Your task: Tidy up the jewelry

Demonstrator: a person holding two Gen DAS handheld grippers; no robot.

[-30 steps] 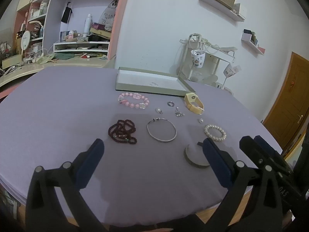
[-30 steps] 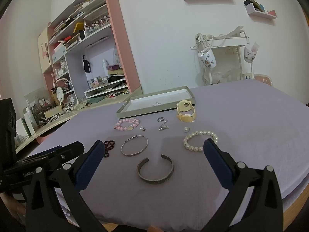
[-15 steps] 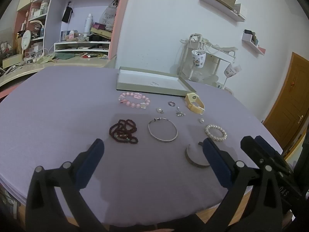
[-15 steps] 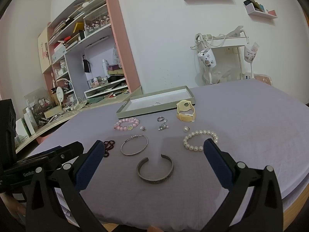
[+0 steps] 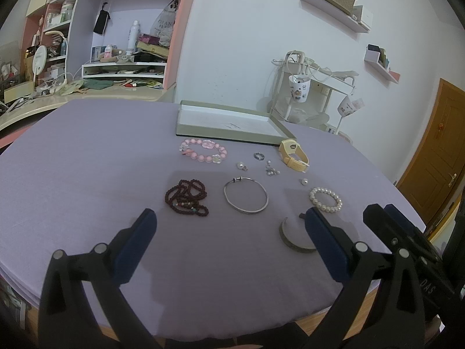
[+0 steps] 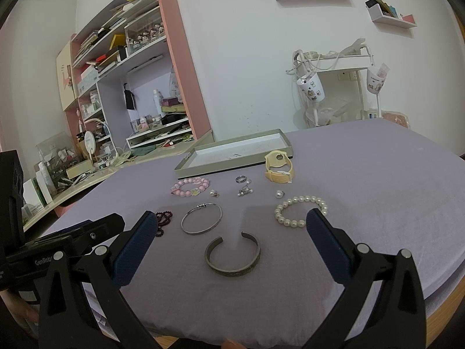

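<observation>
Jewelry lies spread on a purple table (image 5: 87, 174). A shallow grey-green tray (image 5: 226, 123) sits at the back, also in the right wrist view (image 6: 235, 154). In front lie a pink bead bracelet (image 5: 203, 151), a dark red bead string (image 5: 186, 196), a thin silver bangle (image 5: 245, 195), a silver cuff (image 6: 232, 257), a pearl bracelet (image 6: 299, 210), a yellow watch (image 6: 279, 167), a ring (image 6: 240, 179) and small earrings (image 6: 245, 190). My left gripper (image 5: 229, 218) is open and empty above the near table. My right gripper (image 6: 229, 221) is open and empty, over the cuff.
A cluttered pink shelf unit (image 6: 130, 72) and desk (image 5: 72, 93) stand at the back left. A white rack with hanging cups (image 5: 308, 87) stands behind the table. A wooden door (image 5: 436, 151) is at the far right. The table's front edge (image 6: 290, 337) is near.
Almost nothing moved. The left wrist view has drifted very slightly; both grippers stay open and empty above the table.
</observation>
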